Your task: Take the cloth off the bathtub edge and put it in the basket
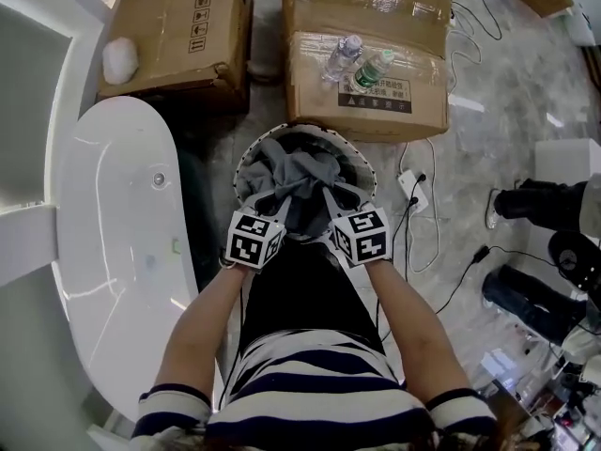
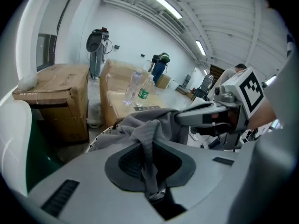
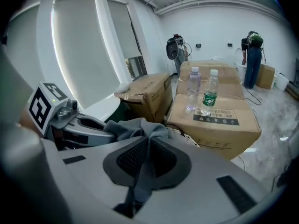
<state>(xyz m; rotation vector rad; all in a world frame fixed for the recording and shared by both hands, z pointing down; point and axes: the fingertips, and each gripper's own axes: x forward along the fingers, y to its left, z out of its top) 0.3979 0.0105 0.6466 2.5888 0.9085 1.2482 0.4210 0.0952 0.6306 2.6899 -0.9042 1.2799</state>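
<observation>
A grey cloth [image 1: 300,170] hangs bunched over the round basket [image 1: 246,161], which stands on the floor in front of me in the head view. Each gripper pinches a fold of it. My left gripper [image 1: 280,197] is shut on the cloth [image 2: 150,125], and a strip of the fabric runs down between its jaws. To its right, my right gripper [image 1: 329,195] is also shut on the cloth [image 3: 140,127], close beside the left one. The white bathtub [image 1: 113,252] lies to the left with a bare edge.
Two cardboard boxes [image 1: 366,45] [image 1: 178,26] stand behind the basket. The nearer box carries two plastic bottles [image 1: 343,56] [image 1: 374,69]. A power strip with cables [image 1: 413,191] lies on the floor to the right. Black equipment [image 1: 549,252] stands further right.
</observation>
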